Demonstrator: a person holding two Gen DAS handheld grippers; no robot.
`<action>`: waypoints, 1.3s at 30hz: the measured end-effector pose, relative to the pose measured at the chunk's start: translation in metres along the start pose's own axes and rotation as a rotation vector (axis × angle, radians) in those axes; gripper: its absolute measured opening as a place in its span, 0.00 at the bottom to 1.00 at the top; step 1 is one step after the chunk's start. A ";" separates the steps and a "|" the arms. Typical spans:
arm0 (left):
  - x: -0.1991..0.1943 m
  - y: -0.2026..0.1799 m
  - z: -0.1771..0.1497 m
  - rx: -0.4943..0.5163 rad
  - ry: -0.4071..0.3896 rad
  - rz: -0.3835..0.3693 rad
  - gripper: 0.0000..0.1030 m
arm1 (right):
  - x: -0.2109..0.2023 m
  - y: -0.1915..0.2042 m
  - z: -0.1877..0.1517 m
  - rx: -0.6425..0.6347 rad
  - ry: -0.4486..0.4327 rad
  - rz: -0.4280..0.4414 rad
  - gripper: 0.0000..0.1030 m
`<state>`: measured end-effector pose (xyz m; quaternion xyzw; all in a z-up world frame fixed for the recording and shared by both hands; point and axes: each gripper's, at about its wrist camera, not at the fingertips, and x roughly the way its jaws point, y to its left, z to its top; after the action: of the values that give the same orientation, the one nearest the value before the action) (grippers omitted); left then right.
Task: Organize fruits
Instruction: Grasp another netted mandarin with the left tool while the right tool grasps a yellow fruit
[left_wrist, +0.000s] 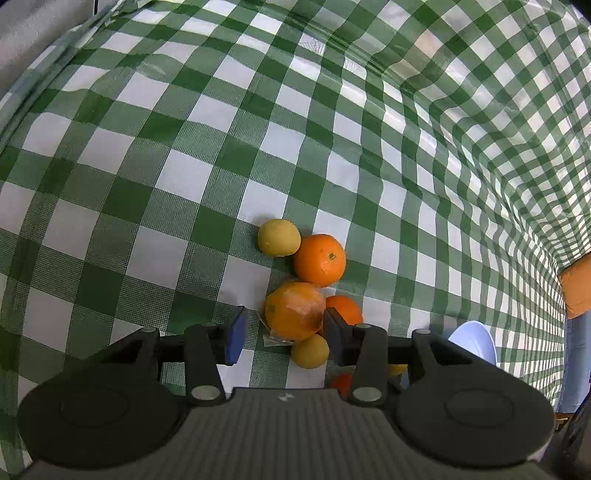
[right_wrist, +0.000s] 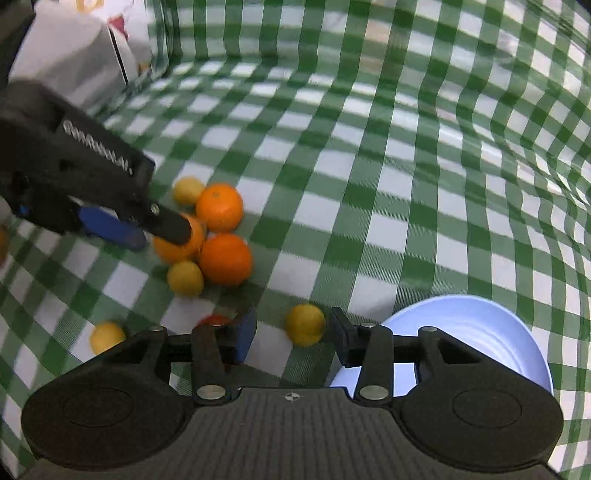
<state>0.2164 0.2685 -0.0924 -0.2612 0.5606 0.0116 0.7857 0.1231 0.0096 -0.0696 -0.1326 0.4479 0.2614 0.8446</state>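
Right wrist: three oranges (right_wrist: 225, 259), four lemons (right_wrist: 305, 324)

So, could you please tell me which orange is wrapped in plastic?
The wrapped orange between the left gripper's open jaws; the other oranges are bare.

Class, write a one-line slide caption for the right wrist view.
Open right gripper nears a yellow fruit beside the blue bowl; left gripper reaches the oranges.

A: How does the left gripper (left_wrist: 283, 330) sit?
B: Low on the left, reaching right, jaws apart, blue pad (left_wrist: 236, 334) and black pad showing.
A: The right gripper (right_wrist: 293, 339)?
B: Nearer, pointing far, jaws likewise spread apart.
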 end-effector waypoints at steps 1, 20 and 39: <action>0.002 0.001 -0.002 -0.001 0.004 -0.004 0.47 | 0.002 0.001 0.000 -0.002 0.007 -0.001 0.42; -0.019 0.020 -0.002 0.023 -0.032 0.059 0.40 | 0.001 -0.006 0.006 0.095 -0.029 0.037 0.25; -0.016 -0.002 -0.005 0.053 -0.090 0.117 0.39 | -0.006 -0.010 0.001 0.111 -0.036 0.050 0.25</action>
<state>0.2062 0.2689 -0.0784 -0.2065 0.5392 0.0545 0.8147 0.1264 0.0002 -0.0638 -0.0696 0.4495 0.2594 0.8520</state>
